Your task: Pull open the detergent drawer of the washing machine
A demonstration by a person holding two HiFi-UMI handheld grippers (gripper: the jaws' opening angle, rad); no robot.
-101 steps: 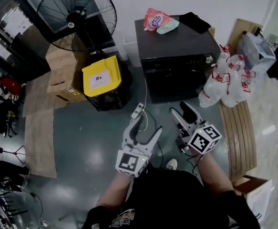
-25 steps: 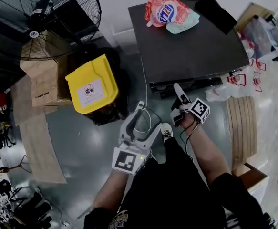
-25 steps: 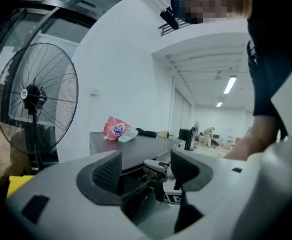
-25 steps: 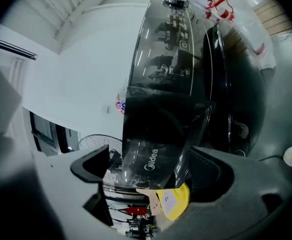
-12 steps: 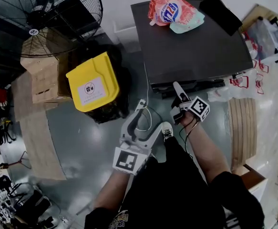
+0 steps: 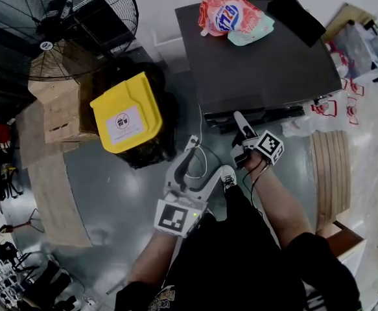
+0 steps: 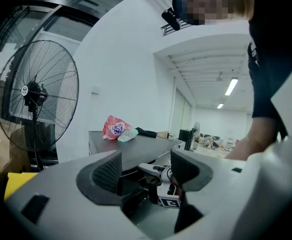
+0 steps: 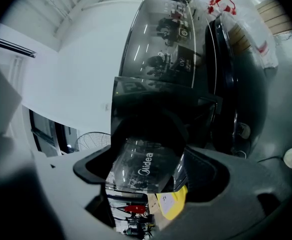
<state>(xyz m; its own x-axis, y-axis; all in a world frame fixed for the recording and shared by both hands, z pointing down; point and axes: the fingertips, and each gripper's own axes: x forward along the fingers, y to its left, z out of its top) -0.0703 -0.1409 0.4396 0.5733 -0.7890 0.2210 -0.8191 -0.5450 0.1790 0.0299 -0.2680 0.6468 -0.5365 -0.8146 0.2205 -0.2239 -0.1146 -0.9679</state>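
The dark washing machine (image 6: 260, 57) stands ahead, seen from above. My right gripper (image 6: 240, 125) reaches its upper front edge at the left end, where the detergent drawer (image 6: 222, 118) sits. In the right gripper view the glossy drawer front (image 8: 146, 171), with its white logo, lies between the two jaws of the right gripper (image 8: 148, 176). The jaws have just been closing around it, and I see no pad pressing on it. My left gripper (image 6: 200, 167) hangs open over the floor in front of the machine. In its own view the left gripper (image 7: 146, 171) holds nothing.
A pink detergent bag (image 6: 231, 15) and a black item (image 6: 295, 15) lie on the machine's top. To its left stand a yellow-lidded bin (image 6: 125, 115), cardboard boxes (image 6: 62, 109) and a big fan (image 6: 52, 24). A white cable (image 6: 198, 151) runs over the floor; a slatted wooden board (image 6: 328, 173) lies at right.
Since four seconds ago I have come close to the machine and the right gripper has gone from mid-air to its upper front edge. Over the last second both grippers have barely moved.
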